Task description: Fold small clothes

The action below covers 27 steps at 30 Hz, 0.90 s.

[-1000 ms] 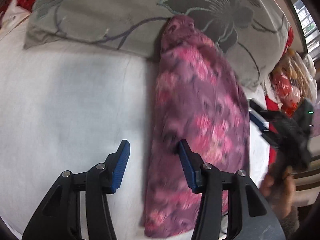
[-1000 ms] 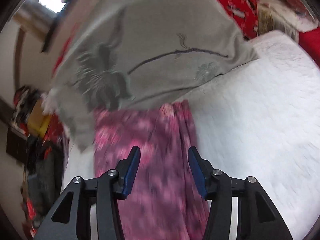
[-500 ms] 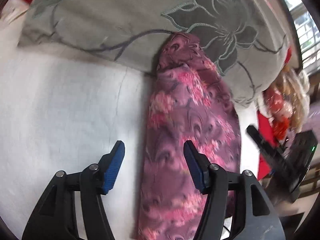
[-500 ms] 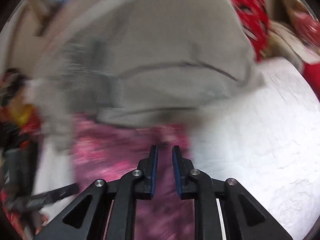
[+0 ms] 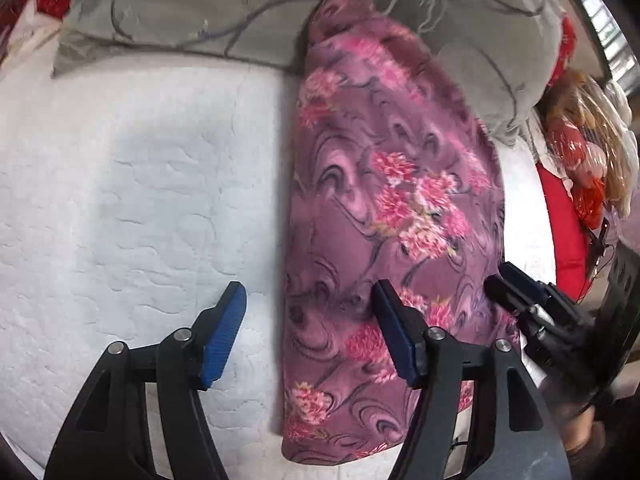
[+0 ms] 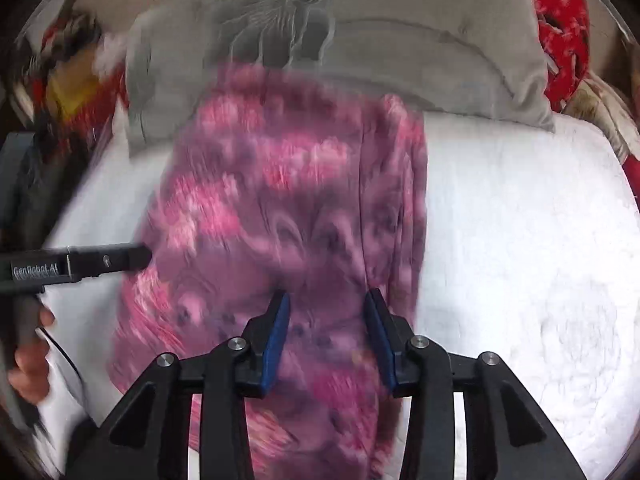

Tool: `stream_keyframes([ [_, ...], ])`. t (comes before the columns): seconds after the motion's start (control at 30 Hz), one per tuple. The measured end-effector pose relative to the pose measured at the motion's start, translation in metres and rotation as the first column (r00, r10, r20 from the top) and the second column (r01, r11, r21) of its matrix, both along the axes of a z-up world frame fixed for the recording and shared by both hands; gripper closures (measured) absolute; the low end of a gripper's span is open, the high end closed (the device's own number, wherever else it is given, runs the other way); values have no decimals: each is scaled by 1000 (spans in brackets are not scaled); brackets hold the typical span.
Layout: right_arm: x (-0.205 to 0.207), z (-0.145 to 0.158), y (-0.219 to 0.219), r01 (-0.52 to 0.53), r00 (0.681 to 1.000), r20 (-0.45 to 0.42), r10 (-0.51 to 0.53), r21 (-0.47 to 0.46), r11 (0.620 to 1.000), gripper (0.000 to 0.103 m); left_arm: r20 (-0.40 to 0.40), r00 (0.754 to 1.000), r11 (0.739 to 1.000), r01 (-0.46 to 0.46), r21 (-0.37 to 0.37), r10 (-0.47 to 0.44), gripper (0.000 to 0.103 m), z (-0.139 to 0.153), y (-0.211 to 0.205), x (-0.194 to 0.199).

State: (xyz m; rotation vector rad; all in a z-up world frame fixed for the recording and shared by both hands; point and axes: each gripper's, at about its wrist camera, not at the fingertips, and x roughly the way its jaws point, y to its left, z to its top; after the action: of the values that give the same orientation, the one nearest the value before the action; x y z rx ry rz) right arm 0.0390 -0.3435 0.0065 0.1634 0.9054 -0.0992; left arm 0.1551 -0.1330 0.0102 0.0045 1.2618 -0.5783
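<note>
On the white quilted bed [image 5: 120, 200], our left gripper [image 5: 308, 336] and right gripper [image 6: 326, 340] are both opening, empty, over the lengthwise-folded purple floral garment [image 5: 392, 200]. Next we judge: grip its near end, fold it away.

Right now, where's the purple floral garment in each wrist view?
Left wrist: purple floral garment runs top to bottom right of centre, on the white quilt.
Right wrist: garment fills the centre, blurred, on the quilt.
Shared landmark: grey flowered pillow at the garment's far end.
</note>
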Motion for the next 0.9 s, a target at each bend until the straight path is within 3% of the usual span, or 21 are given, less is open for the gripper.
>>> stream_keyframes([
  [0.1,-5,15,-28,90,995,24,-94,138,986,63,-38,999,999,-3,-36,1,37,5,6,7],
  [0.17,-16,24,-64,194,970,86,-227,290,937,62,-64,997,997,-36,-69,32,37,6,19,22],
  [0.23,-17,22,-86,253,949,84,-304,372,893,56,-124,991,992,-66,-110,52,37,1,25,31],
  [0.37,-3,-4,-106,237,954,34,-298,527,817,54,-181,983,982,-70,-175,38,37,-9,25,41],
  [0.47,17,-32,-95,182,970,17,-244,619,764,46,-204,979,977,-44,-210,0,36,-11,19,41],
  [0.57,25,-33,-90,138,970,76,-232,614,778,28,-234,972,969,-44,-243,-15,32,-17,5,45],
  [0.67,33,-30,-82,142,973,71,-218,563,814,27,-238,971,967,-58,-249,-3,32,-16,-6,48],
  [0.7,34,-28,-79,148,975,62,-213,533,833,32,-232,973,967,-59,-247,0,33,-16,-11,47],
  [0.73,37,-26,-75,155,977,51,-207,496,855,38,-217,976,969,-52,-240,-1,47,-14,-13,46],
  [0.8,34,-23,-71,134,981,61,-185,478,868,64,-194,981,976,-36,-214,-6,63,-13,-18,43],
  [0.87,28,-16,-68,122,981,79,-176,450,885,77,-205,979,971,-50,-235,0,74,-11,-11,43],
  [0.9,25,-13,-66,116,981,87,-171,438,891,79,-219,976,965,-60,-256,3,78,-10,-9,43],
])
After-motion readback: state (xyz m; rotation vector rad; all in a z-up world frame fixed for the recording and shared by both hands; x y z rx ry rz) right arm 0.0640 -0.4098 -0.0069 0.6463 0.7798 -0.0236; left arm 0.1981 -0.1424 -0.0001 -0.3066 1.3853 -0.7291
